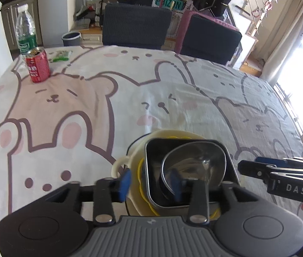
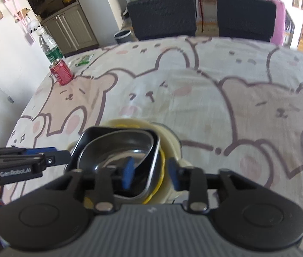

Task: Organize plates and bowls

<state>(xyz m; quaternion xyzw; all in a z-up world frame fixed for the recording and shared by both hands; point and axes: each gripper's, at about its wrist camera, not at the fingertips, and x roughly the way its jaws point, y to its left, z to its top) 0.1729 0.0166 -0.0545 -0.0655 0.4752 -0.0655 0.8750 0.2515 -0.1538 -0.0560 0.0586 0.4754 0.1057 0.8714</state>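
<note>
Both the left gripper [image 1: 150, 183] and the right gripper [image 2: 150, 175] stand partly open, straddling opposite rims of the black square tray [image 1: 151, 150] without pressing it. The tray holds a steel bowl [image 1: 194, 165] and sits stacked on a yellow plate [image 1: 139, 171] inside a cream handled dish [image 1: 121, 166], near the front edge of the bear-print tablecloth [image 1: 108, 98].

A cream round ceramic dish [image 1: 166, 133] holds a yellow scalloped plate [image 1: 140, 174], a black square metal tray [image 1: 151, 180] and a shiny silver steel bowl [image 1: 196, 160]; the tablecloth [image 1: 162, 90] shows pink and grey cartoon bears outlined brown; blue gripper pads [image 1: 125, 182]; red drink can [image 1: 37, 65]
</note>
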